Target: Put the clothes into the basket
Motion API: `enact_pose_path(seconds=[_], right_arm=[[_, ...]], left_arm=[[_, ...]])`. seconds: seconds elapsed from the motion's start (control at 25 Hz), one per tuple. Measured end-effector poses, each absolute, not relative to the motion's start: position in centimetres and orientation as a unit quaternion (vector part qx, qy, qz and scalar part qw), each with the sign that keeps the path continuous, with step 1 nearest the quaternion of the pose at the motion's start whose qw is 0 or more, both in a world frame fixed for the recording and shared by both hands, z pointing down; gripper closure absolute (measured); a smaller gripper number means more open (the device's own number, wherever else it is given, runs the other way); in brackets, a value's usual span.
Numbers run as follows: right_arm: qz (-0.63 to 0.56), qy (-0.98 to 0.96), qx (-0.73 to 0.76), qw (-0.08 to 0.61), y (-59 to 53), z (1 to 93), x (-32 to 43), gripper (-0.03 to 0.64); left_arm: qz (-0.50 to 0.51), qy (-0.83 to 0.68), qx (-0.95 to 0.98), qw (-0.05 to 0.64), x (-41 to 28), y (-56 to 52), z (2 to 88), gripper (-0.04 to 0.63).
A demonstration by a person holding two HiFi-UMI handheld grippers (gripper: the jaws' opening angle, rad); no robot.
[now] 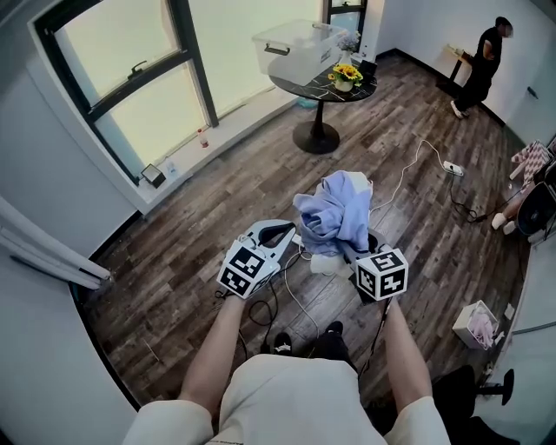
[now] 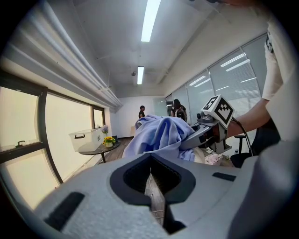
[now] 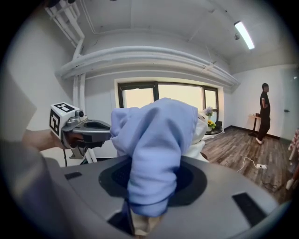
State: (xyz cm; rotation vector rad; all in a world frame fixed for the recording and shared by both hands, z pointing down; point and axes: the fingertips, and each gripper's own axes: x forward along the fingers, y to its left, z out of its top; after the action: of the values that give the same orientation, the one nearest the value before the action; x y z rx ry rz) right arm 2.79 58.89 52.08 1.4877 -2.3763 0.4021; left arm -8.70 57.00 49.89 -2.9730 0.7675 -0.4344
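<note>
right gripper (image 3: 145,217) pinches blue clothes bundle (image 1: 337,213), held mid-room; basket (image 1: 300,45) far on table (image 1: 368,85). left gripper (image 2: 153,184) looks pressed together, maybe on pale strip (image 2: 157,205). Risk: loose folds slip out mid-carry.

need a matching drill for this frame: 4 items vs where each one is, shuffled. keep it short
Items:
1. blue garment
2. clear bin
3. power strip
4. person in black

Places:
A. lying flat on the floor, cable attached
B. on the round table
C. clamped in the right tongs
D. standing by the far wall

Pairs: 1-C, 2-B, 3-A, 4-D
</note>
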Motion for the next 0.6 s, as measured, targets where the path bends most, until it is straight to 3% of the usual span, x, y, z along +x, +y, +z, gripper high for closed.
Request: enact_pose_path(seconds=[0.6], right_arm=[[0.158, -0.833, 0.515, 0.126, 56.1, 52.9, 3.3, 0.447]], left_arm=[[-0.148, 0.251, -0.957, 0.005, -9.2, 55.2, 52.0, 0.58]])
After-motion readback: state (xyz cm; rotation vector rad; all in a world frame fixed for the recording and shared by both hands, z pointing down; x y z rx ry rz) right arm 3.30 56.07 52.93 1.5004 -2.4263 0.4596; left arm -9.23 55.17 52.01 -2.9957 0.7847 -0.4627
